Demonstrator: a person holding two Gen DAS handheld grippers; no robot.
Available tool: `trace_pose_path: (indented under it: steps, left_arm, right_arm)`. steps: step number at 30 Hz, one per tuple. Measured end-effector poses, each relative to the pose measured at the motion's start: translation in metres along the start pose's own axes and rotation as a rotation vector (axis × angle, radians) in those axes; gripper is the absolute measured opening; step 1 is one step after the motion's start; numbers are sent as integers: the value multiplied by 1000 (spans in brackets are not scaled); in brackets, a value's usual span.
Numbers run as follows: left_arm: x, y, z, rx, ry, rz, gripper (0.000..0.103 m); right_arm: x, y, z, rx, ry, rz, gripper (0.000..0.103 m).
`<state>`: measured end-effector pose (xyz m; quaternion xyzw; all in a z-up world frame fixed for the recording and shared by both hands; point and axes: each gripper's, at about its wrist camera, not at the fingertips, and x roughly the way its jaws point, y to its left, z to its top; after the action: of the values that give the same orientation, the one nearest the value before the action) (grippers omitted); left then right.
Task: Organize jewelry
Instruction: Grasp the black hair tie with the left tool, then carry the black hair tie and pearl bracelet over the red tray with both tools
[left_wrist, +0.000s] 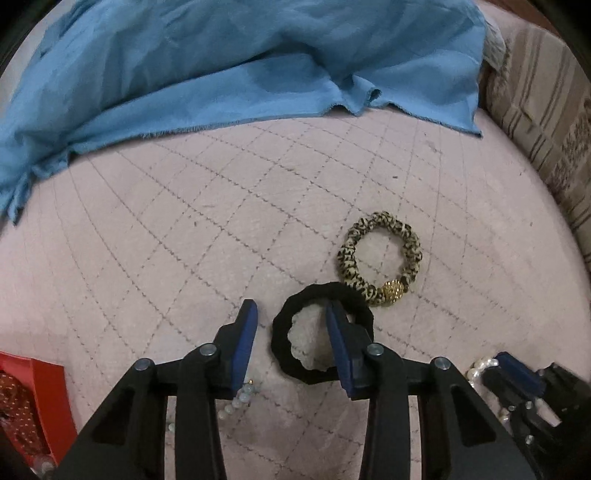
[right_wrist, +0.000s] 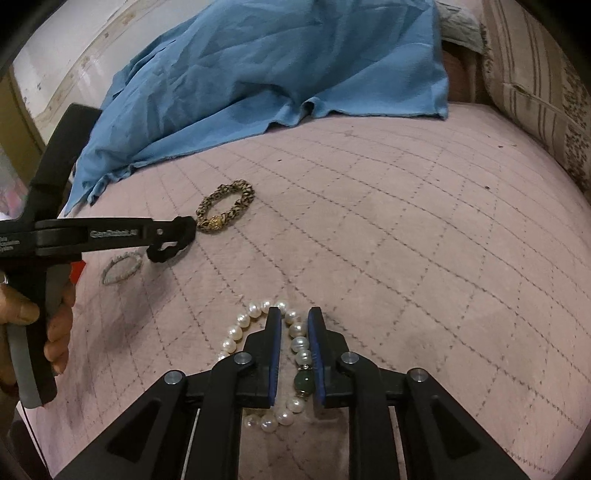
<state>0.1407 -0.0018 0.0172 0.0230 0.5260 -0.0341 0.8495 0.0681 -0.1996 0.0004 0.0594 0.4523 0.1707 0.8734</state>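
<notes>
At far left of the left wrist view, a red box (left_wrist: 48, 398) sits at the frame edge on the pink quilted bed (left_wrist: 184, 240), with red dotted material inside it. A short run of small pearls (left_wrist: 236, 402) shows beneath the left finger of the left hand-held gripper (left_wrist: 291, 314). Its jaws stand apart, gripping nothing. The right finger reaches into the ring of the black hair tie (left_wrist: 321, 332), so the left side of the tie lies between the two fingers; whether the finger touches the tie cannot be told. Just beyond and to the right, the leopard-print scrunchie (left_wrist: 380, 258) with a gold bead lies flat, its near edge touching or just beside the tie. Blue cloth (left_wrist: 221, 66) is heaped across the far side of the bed. At lower right, the right gripper's fingertip shows beside more pearls.

At left of the right wrist view, a hand (right_wrist: 55, 332) holds the left gripper's handle, and a small grey bracelet (right_wrist: 122, 267) lies below its fingers. The right hand-held gripper (right_wrist: 295, 314) is partly open and straddles one side of the pearl bracelet (right_wrist: 255, 314); the strand, with its green bead (right_wrist: 304, 382), runs between the pads without visible contact.
</notes>
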Motion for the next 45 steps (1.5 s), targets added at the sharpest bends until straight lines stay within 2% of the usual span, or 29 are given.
trace_pose_path:
  steps: [2,11,19,23,26,29,33,36,39,42,45]
  left_arm:
    - [-5,-5,-3,13,-4,11,6]
    - [-51,-7,-17,-48,-50,-39,6]
    - [-138,4,-53,-126,-144,-132,6]
    - [-186,27,-82,-168,-200,-151,6]
    - [-213,53,-101,-211,-233,-137,6]
    - [-240,89,-128,-262,-276,-69,6]
    - [-258,134,-161,-335,-296,9,6]
    - [-260,173,-187,-423,-288,58,6]
    - [-259,205,-208,-499,-274,77,6]
    - [-256,232,-225,-539,-264,117,6]
    - [-249,248,-233,-566,-259,121,6]
  right_arm:
    - [-1,3,-1,-17,1,9,11]
    - [-21,-3,3,54,-75,98,11]
    - [-42,0,0,93,-126,186,10]
    - [-55,-1,-4,140,-134,219,10]
    - [-69,7,-5,122,-146,208,10]
    - [-85,18,-7,106,-150,228,10]
    - [-103,35,-4,78,-145,226,10]
    - [-112,52,0,33,-145,213,10]
    - [-117,73,3,-24,-139,206,10]
    - [-119,103,8,-83,-129,211,10]
    - [-119,129,11,-130,-117,223,10]
